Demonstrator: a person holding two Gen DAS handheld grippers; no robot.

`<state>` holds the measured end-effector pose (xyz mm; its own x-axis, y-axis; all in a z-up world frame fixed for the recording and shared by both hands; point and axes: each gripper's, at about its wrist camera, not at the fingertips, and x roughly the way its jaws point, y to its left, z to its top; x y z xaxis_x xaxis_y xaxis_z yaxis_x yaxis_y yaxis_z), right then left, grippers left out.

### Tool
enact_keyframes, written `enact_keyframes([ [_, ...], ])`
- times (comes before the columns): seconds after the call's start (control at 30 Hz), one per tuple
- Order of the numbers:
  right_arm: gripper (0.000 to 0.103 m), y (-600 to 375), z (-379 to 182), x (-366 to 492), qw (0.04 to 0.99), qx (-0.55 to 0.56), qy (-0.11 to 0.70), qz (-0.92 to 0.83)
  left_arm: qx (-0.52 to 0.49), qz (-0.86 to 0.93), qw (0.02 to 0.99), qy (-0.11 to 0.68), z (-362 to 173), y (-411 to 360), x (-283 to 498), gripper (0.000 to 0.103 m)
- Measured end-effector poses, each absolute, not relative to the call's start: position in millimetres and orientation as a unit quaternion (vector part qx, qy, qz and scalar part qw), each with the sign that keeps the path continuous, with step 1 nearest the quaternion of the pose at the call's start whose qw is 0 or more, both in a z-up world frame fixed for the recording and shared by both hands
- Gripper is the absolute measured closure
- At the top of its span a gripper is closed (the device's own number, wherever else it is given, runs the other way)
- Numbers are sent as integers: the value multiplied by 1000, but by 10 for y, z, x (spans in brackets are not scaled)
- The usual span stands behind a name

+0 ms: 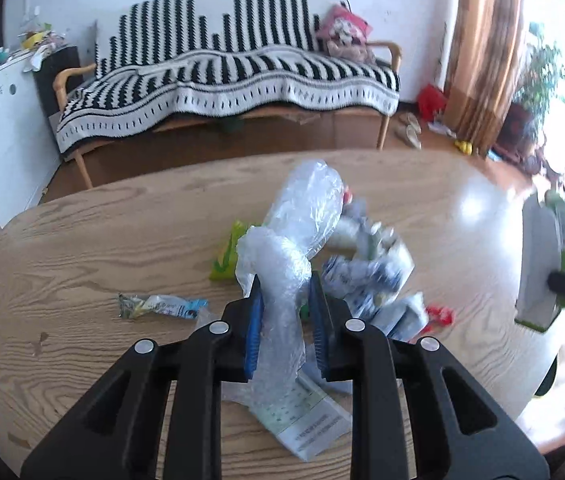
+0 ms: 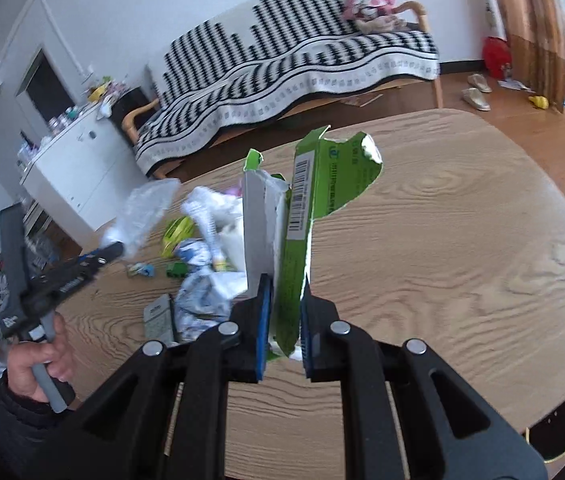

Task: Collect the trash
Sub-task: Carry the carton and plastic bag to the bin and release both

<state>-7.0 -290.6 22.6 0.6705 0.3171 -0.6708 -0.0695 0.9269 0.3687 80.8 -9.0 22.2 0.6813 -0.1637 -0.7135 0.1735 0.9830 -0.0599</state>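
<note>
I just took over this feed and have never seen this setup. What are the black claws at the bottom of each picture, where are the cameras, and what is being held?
No robot here: a person carries a two-finger gripper in each hand, with a fisheye camera on each looking along its fingers. The black claws with blue pads are those grippers.

The left wrist view shows the left gripper shut on clear bubble wrap. The right wrist view shows the right gripper shut on a torn green carton. Each view also catches the other gripper at its edge, and the person's left hand shows in the right one.

On the wooden table lies a pile of trash: crumpled wrappers, a small snack packet, a printed leaflet. Behind stands a striped sofa.
</note>
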Motion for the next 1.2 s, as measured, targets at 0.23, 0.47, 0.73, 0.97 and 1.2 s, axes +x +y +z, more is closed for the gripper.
enact_keyframes([
  [0.23,90,-3707,204,-438,905,182,383,40,-32,-120,924,361,413,-552,735,82],
  [0.47,90,-4636,111,-973,901,206,378,-47,-13,-212,908,362,443,-1597,518,82],
  [0.73,90,-5708,-216,-1723,874,216,395,-181,43,-347,856,380,142,-3145,-94,82],
  [0.97,90,-6380,-694,-2107,820,257,444,-253,69,-425,804,411,-232,-4082,-524,82],
  [1.2,90,-6601,-958,-2210,793,292,465,-263,84,-457,775,428,-455,-4603,-702,82],
])
